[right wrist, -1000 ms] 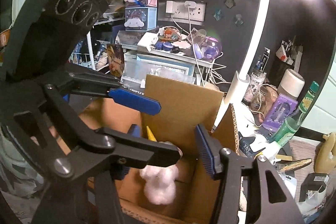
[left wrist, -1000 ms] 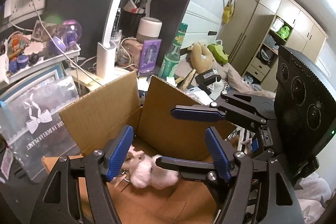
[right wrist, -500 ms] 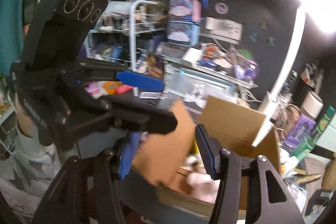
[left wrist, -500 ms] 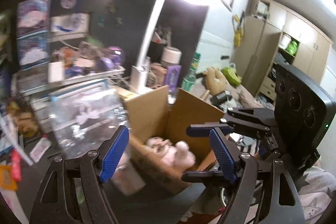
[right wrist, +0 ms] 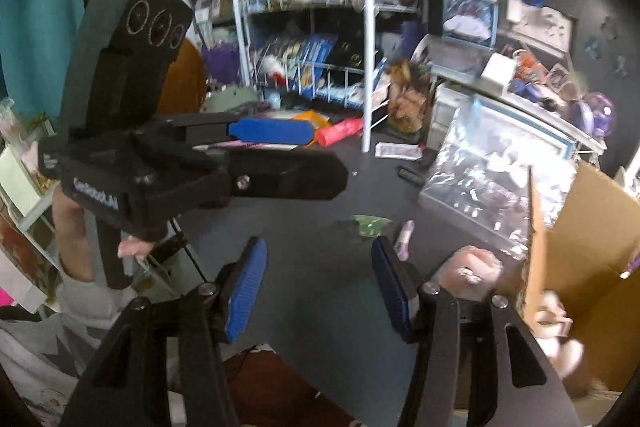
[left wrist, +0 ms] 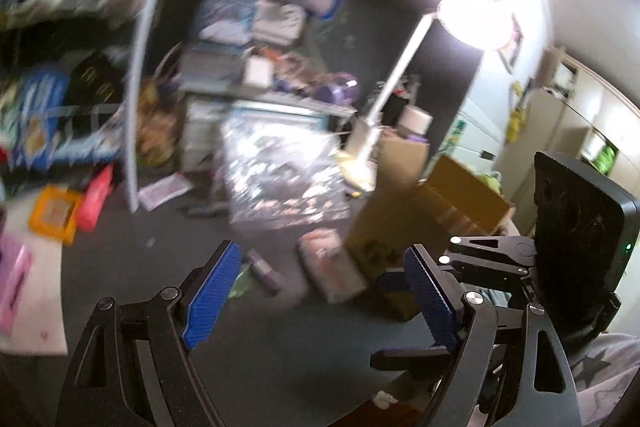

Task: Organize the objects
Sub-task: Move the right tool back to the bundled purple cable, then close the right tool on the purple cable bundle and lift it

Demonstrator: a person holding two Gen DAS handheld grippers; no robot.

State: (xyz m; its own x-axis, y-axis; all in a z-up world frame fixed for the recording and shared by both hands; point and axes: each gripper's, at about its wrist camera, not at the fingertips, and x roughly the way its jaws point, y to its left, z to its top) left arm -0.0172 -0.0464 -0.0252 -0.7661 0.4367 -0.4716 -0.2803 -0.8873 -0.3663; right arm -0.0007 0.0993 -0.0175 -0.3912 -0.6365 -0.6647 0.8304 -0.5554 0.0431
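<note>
Both tools agape, empty; cardboard box [right wrist: 580,239] right of right tool [right wrist: 320,287].

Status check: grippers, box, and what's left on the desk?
Left gripper open, empty. Right gripper open, empty. Cardboard box open at right. Pink item and green scrap on desk, unobstructed.

Only text I can half make out is white lettering on the side of my left claw [right wrist: 280,131], too blurred to read. Packaging prints on the shelf rack [right wrist: 370,39] are illegible.
</note>
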